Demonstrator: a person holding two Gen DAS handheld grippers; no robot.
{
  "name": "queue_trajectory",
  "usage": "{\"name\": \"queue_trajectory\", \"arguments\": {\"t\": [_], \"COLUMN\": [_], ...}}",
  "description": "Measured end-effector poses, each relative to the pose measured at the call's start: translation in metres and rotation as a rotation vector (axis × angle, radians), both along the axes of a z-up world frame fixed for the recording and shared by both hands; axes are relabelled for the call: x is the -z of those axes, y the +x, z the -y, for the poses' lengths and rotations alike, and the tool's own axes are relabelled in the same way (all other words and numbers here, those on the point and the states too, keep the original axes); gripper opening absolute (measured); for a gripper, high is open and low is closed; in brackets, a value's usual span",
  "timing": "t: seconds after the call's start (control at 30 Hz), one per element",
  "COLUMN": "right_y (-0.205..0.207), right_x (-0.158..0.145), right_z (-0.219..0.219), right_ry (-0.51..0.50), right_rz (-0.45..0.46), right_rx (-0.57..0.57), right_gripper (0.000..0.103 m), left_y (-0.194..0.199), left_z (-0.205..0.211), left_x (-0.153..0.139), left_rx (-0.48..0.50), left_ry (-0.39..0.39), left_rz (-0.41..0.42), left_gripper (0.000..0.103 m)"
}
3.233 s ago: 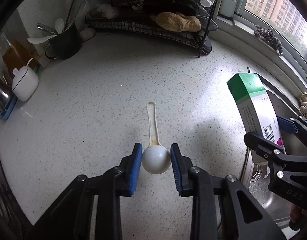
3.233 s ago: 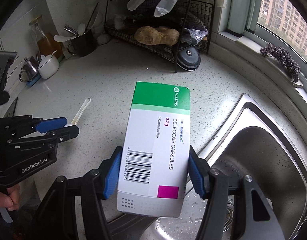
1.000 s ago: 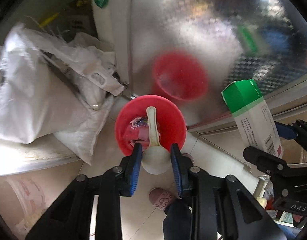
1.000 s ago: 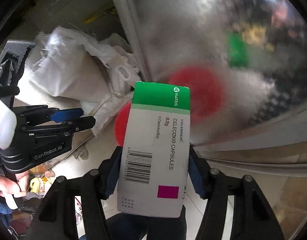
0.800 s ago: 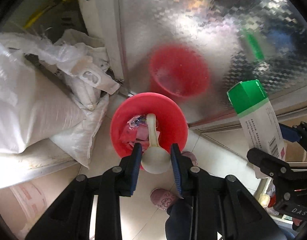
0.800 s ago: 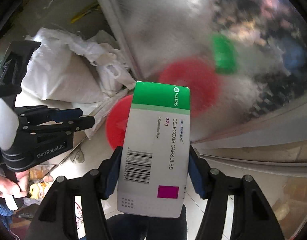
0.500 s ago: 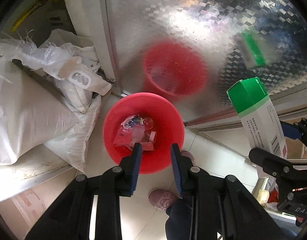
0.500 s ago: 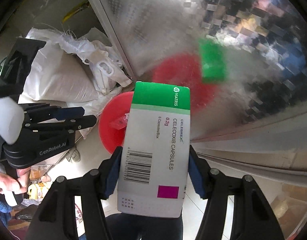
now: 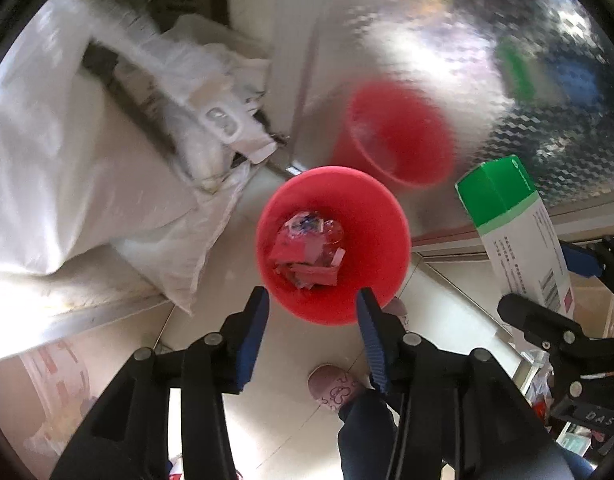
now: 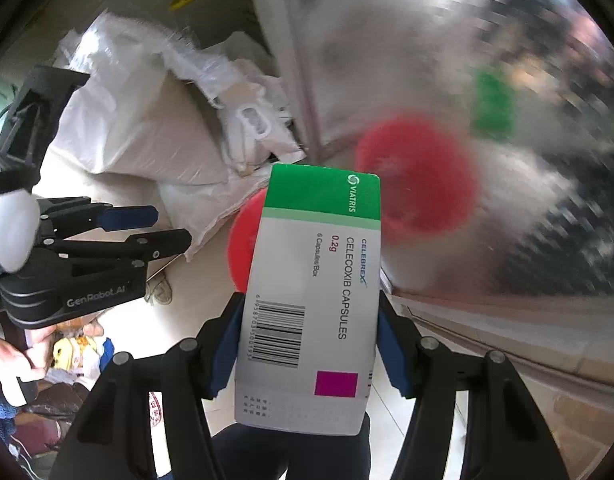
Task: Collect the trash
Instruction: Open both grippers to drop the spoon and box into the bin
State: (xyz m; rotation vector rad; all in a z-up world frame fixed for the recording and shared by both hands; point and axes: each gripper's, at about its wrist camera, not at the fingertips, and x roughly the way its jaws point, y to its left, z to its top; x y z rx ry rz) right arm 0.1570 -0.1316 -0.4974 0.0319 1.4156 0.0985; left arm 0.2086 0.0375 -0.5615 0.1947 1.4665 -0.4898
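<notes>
**A:** Left wrist view — what does the frame show?

**B:** The left gripper (image 9: 312, 302) points down over a red bin (image 9: 387, 216) on a pale tiled floor (image 9: 283, 412). Its jaws have just been opening; nothing sits between the blue pads (image 9: 254, 330), which stand apart and empty. Scraps of wrapper trash (image 9: 307, 250) lie at the bottom of the bin. White sacks (image 9: 87, 168) are heaped to the left, touching the bin's side. Behind it a patterned steel panel (image 9: 447, 40) mirrors the bin. A pink slipper (image 9: 334, 386) and a dark trouser leg (image 9: 367, 432) show below the fingers. At right, the green-and-white medicine box (image 9: 515, 236) is pinched in the right gripper (image 9: 547, 284).

**A:** And the right wrist view?

**B:** The right gripper (image 10: 307, 344) clamps the medicine box (image 10: 311, 300) by its two long sides, barcode end nearest the camera, green end forward. The box is held in the air above the floor — the red bin (image 10: 243, 248) shows only as a sliver past its left edge. The left gripper (image 10: 147, 226) is at left, seen side-on, a hand (image 10: 11, 354) beneath it.
</notes>
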Motion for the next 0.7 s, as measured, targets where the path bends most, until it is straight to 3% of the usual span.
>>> {"name": "queue_trajectory", "arguments": {"t": [0.07,0.3,0.4,0.53,0.7], "right_y": [0.002,0.008,0.009,0.004,-0.004], "right_x": [0.002,0.006,0.009,0.002,-0.022], "right_z": [-0.005,-0.017,-0.02,-0.024,-0.028], "right_ry": [-0.002,-0.028,-0.021,-0.027,-0.041], "right_rz": [0.003,0.006,-0.022,-0.019,-0.011], "right_rx": [-0.029,-0.12,-0.13,-0.143,-0.156], "right_gripper": [0.059,0.06,0.074,0.082,0.082], "left_y": [0.0,0.002,-0.001,-0.011,-0.025], "left_z": [-0.009,-0.029,-0.034,-0.041,-0.046], "left_x": [0.001,0.004,0.005,-0.003,-0.03], "left_rx": [-0.019,-0.089,-0.113,-0.123,-0.143], "left_ry": [0.001,0.028,0.046,0.03,0.022], "left_rz": [-0.001,0.013,0.022,0.016,0.008], "left_gripper": [0.055,0.067,0.082,0.082,0.083]}}
